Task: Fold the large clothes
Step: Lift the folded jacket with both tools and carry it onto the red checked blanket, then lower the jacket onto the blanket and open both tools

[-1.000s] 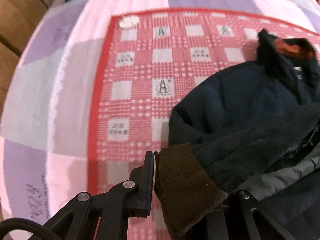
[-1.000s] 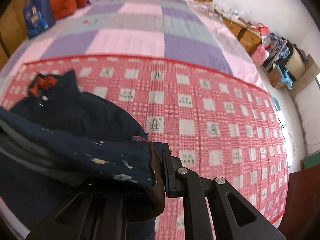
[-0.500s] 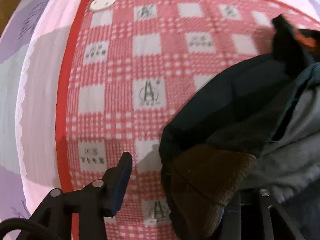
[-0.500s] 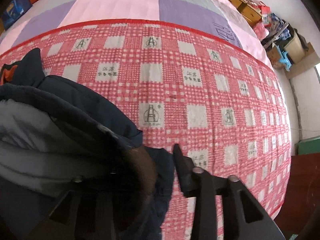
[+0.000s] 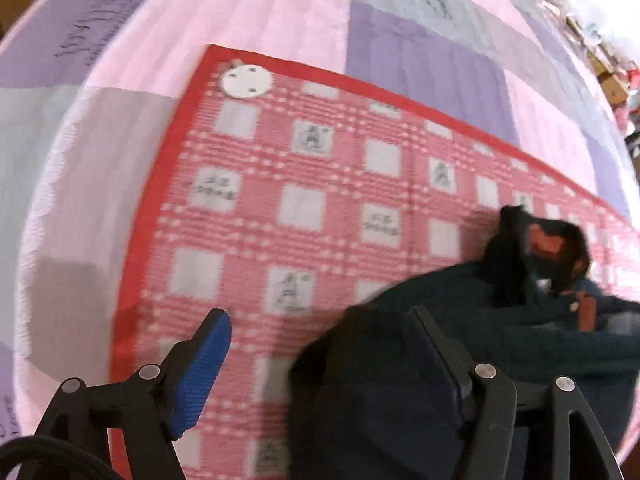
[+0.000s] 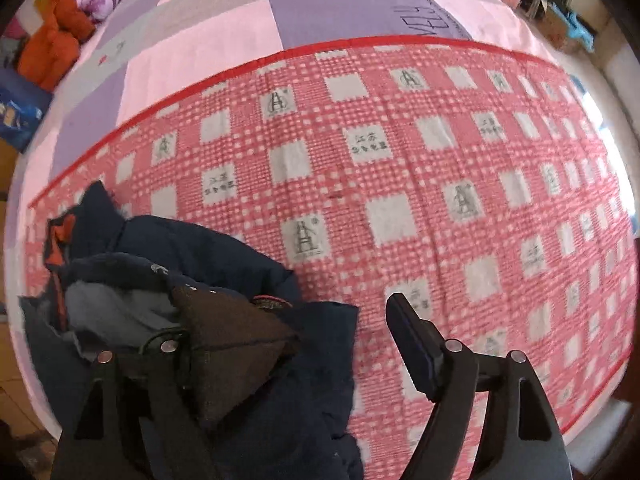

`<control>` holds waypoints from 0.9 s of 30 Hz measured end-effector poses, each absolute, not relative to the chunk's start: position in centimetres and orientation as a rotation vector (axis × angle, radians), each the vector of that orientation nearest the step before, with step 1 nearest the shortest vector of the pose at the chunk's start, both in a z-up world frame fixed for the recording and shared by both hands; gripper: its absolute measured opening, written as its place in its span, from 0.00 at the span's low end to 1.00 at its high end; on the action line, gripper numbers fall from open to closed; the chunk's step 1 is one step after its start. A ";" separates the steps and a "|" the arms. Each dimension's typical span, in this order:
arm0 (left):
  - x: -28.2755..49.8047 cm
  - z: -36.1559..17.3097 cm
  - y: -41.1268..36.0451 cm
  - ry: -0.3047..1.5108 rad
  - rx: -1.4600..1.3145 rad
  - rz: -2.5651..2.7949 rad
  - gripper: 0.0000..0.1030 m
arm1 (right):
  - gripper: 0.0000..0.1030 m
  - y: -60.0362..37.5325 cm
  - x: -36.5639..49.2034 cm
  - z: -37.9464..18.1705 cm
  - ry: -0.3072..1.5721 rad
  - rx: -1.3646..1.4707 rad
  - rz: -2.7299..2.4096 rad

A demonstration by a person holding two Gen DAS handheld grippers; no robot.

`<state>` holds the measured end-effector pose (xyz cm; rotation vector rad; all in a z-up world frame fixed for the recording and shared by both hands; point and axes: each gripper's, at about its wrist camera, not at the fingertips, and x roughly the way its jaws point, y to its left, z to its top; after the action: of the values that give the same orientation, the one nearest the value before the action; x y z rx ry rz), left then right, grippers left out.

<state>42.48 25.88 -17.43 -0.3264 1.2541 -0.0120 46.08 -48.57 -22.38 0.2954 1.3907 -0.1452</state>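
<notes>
A dark navy jacket [image 5: 460, 352] with a grey lining, brown cuffs and an orange-lined collar lies bunched on the red checked blanket [image 5: 320, 208]. In the left wrist view my left gripper [image 5: 320, 344] is open, its right finger over the jacket's edge, its blue-padded left finger [image 5: 204, 364] over the blanket. In the right wrist view the jacket [image 6: 208, 280] lies at lower left with a brown cuff [image 6: 236, 344] on top. My right gripper [image 6: 288, 340] is open; its left finger is partly under the cuff.
The red checked blanket [image 6: 400, 168] covers a bed with a pink, purple and grey quilt [image 6: 224, 40]. A white round disc [image 5: 245, 81] lies at the blanket's far corner. Orange and purple bundles [image 6: 64, 36] sit at the bed's head. Boxes and clutter [image 6: 560, 12] stand beside the bed.
Both grippers opened and let go of the brown cuffs. The jacket's folded part dropped onto the blanket. Both grippers have drawn back from it.
</notes>
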 end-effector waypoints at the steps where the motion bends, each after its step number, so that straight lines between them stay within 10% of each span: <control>1: 41.7 -17.3 25.7 1.240 -0.297 -0.009 0.73 | 0.78 -48.8 45.8 -22.4 1.383 0.361 -0.107; 7: 35.0 -15.7 22.4 1.133 -0.213 -0.121 0.73 | 0.91 -43.1 45.0 -18.4 1.207 -0.252 -0.081; 15: 27.9 -16.7 13.0 1.122 -0.160 -0.260 0.73 | 0.96 -41.3 42.4 -15.7 1.076 -0.298 -0.158; 23: 24.0 -18.3 6.7 1.122 -0.177 -0.331 0.73 | 0.96 -44.9 42.8 -14.9 1.111 0.256 -0.065; 27: 22.8 -18.4 5.7 1.105 -0.248 -0.323 0.73 | 0.96 -42.7 40.7 -10.9 0.909 -0.059 -0.201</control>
<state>22.82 5.74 -18.41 -0.2483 1.1051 -0.3233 40.67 -42.66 -10.94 -0.0594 0.9089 -0.2010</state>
